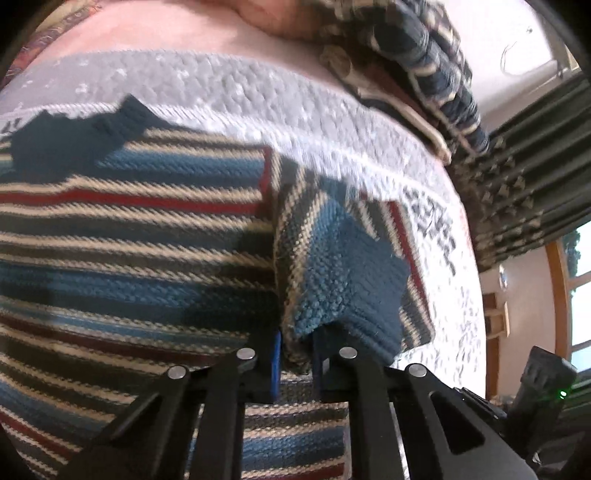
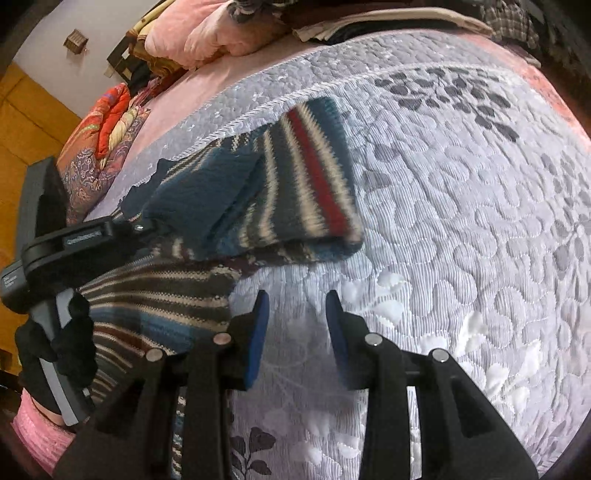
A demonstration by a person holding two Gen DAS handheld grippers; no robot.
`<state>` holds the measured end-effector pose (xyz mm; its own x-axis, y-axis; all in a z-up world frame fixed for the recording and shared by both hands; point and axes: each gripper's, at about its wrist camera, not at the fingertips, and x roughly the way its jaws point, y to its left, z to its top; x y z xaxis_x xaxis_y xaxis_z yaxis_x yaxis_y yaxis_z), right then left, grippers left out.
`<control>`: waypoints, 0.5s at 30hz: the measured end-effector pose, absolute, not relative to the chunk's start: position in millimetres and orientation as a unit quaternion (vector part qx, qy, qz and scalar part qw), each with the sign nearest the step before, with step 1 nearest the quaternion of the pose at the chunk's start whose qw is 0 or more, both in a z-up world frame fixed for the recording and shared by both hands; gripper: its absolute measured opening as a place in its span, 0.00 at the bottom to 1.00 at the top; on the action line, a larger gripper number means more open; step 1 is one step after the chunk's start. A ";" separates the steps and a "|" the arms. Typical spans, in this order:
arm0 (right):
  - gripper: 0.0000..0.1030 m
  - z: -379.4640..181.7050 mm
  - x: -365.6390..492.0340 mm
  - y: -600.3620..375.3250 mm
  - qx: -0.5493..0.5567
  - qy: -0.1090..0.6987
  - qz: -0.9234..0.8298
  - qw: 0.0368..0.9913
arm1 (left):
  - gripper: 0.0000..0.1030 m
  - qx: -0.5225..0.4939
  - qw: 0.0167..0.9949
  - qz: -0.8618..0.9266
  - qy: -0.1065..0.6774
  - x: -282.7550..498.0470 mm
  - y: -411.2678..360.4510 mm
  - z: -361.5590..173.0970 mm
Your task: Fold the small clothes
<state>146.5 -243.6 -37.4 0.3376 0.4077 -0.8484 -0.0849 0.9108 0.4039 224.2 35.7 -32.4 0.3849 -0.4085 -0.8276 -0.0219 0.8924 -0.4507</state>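
Observation:
A striped knit sweater (image 1: 140, 236) in blue, cream, grey and red lies spread on a quilted bedspread (image 1: 280, 99). My left gripper (image 1: 297, 350) is shut on the blue cuff of its sleeve (image 1: 332, 266), lifted over the sweater's body. In the right wrist view that sleeve (image 2: 295, 184) is doubled over above the sweater body (image 2: 159, 302), and the left gripper (image 2: 122, 230) shows as a black device at the left, held by a black-gloved hand (image 2: 62, 350). My right gripper (image 2: 297, 325) hovers open over bare bedspread (image 2: 461, 240), just right of the sweater's edge.
Pink pillows (image 2: 207, 33) and a red patterned quilt (image 2: 107, 129) lie at the far side of the bed. A plaid garment (image 1: 432, 59) is heaped at the bed's far right. Dark green curtains (image 1: 524, 177) and a window (image 1: 580, 295) stand to the right.

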 end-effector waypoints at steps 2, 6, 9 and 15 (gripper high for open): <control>0.32 -32.4 147.3 -240.5 0.144 0.551 0.156 0.807 | 0.12 -0.199 0.819 -0.114 0.526 221.7 47.9 -23.6; 0.32 -25.0 152.4 -234.0 0.145 0.546 0.161 0.809 | 0.12 -0.199 0.839 -0.096 0.498 213.6 81.6 -8.1; 0.32 -23.1 158.6 -226.8 0.146 0.545 0.165 0.809 | 0.11 -0.194 0.849 -0.082 0.484 207.0 107.9 -0.2; 0.31 -19.3 178.1 -197.6 0.151 0.545 0.186 0.804 | 0.11 -0.196 0.859 -0.054 0.470 200.4 159.6 3.8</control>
